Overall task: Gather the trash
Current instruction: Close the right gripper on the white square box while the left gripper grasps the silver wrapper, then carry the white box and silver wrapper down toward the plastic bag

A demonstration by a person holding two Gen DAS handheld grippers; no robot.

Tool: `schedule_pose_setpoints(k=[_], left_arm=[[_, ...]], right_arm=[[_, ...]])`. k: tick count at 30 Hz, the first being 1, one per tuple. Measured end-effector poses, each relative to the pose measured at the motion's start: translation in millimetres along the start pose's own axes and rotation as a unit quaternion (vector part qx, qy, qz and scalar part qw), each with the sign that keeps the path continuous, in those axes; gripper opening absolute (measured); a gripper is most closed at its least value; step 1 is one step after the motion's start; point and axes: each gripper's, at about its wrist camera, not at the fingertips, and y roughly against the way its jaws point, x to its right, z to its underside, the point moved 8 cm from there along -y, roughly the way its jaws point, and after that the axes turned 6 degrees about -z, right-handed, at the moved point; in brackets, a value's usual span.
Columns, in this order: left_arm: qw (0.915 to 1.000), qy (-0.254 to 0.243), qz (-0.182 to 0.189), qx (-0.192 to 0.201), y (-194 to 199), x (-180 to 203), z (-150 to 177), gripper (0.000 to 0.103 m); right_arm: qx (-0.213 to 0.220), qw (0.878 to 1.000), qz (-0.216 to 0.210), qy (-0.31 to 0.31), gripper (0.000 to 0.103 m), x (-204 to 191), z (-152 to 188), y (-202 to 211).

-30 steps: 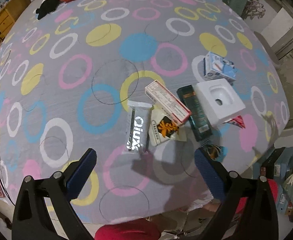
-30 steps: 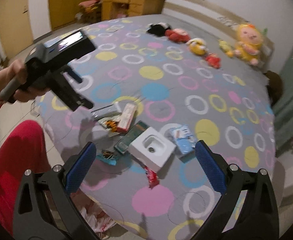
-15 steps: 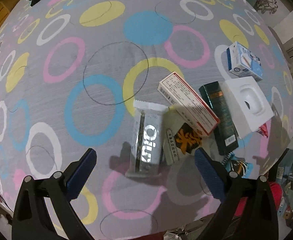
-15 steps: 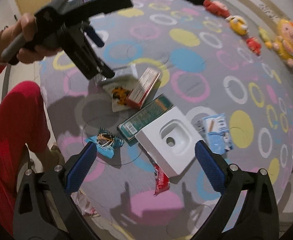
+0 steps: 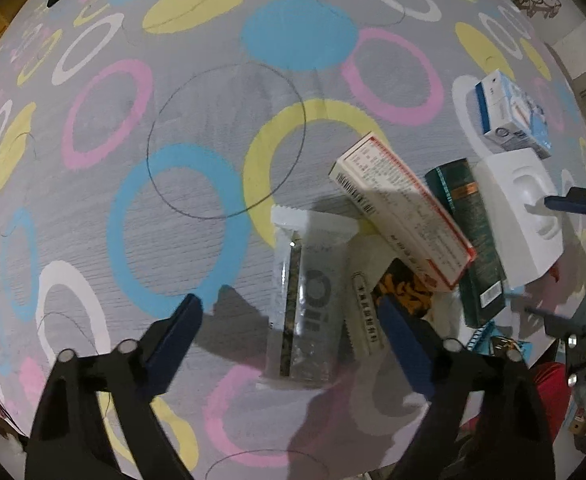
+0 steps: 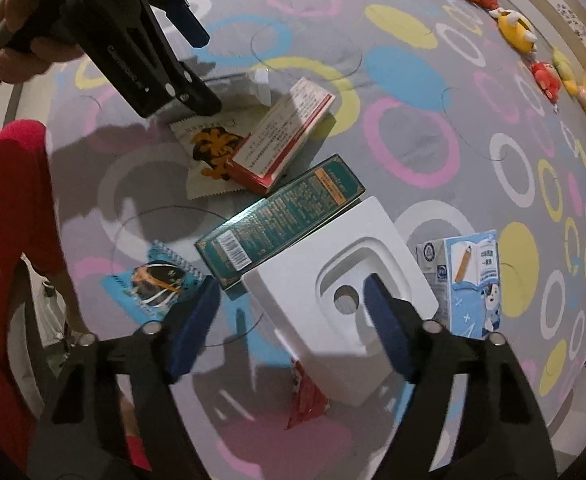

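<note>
Both grippers have dropped toward the litter on the bed [image 5: 213, 92]: the left gripper [image 5: 289, 312], jaws closing, straddles the silver snack wrapper [image 5: 305, 304] without pinching it. Closing too, the right gripper [image 6: 289, 304] brackets the white foam insert [image 6: 333, 280], one finger over its hollow, not visibly gripping. No bin or bag shows; the insert's hollow is empty.

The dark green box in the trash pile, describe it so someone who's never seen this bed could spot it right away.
On the grey bedspread with coloured rings, find the trash cluster near its edge. The long dark green cardboard box lies flat between the red-and-white carton and the white moulded foam tray, which overlaps one end. It is the only dark green item, with orange trim and a white barcode label.
</note>
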Motion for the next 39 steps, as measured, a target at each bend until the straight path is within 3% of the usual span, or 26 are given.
schedule_pose_setpoints(k=[3, 7, 14, 20, 24, 30, 39], left_arm=[[1.0, 0.005, -0.003, -0.006, -7.2, -3.1, -0.9, 0.08], [0.9998, 0.015, 0.005, -0.014, -16.2, -7.5, -2.9, 0.069], [0.9996, 0.024, 0.002, -0.012, -26.8, -9.3, -12.6, 0.062], [0.9984, 0.051, 0.022, -0.015, -22.3, -12.9, -20.3, 0.039], [0.9975, 0.065, 0.023, -0.015, -21.8, -17.8, -25.5, 0.038], [0.9973, 0.073, 0.007, -0.003, -11.7, -2.6, -5.3, 0.037], [0.9959, 0.086, -0.015, 0.023, 21.9, -4.5, 14.7, 0.037]], right_arm=[[-0.011, 1.0, 0.01, 0.011, 0.071, 2.5, -1.6, -8.5], [-0.016, 1.0, 0.006, 0.01, 0.056, 3.8, -4.5, -18.1], [-0.007, 1.0, -0.004, -0.008, 0.046, 5.7, -5.4, -21.0], [0.012, 0.999, 0.006, -0.041, 0.045, 15.6, -5.1, -17.0], [0.025, 0.997, 0.025, -0.062, 0.045, 19.6, -3.3, -10.4], [0.063, 0.99, 0.055, -0.109, 0.045, 22.7, -1.6, 9.5], [0.133, 0.964, 0.103, -0.207, 0.045, 31.6, 10.6, 72.7]])
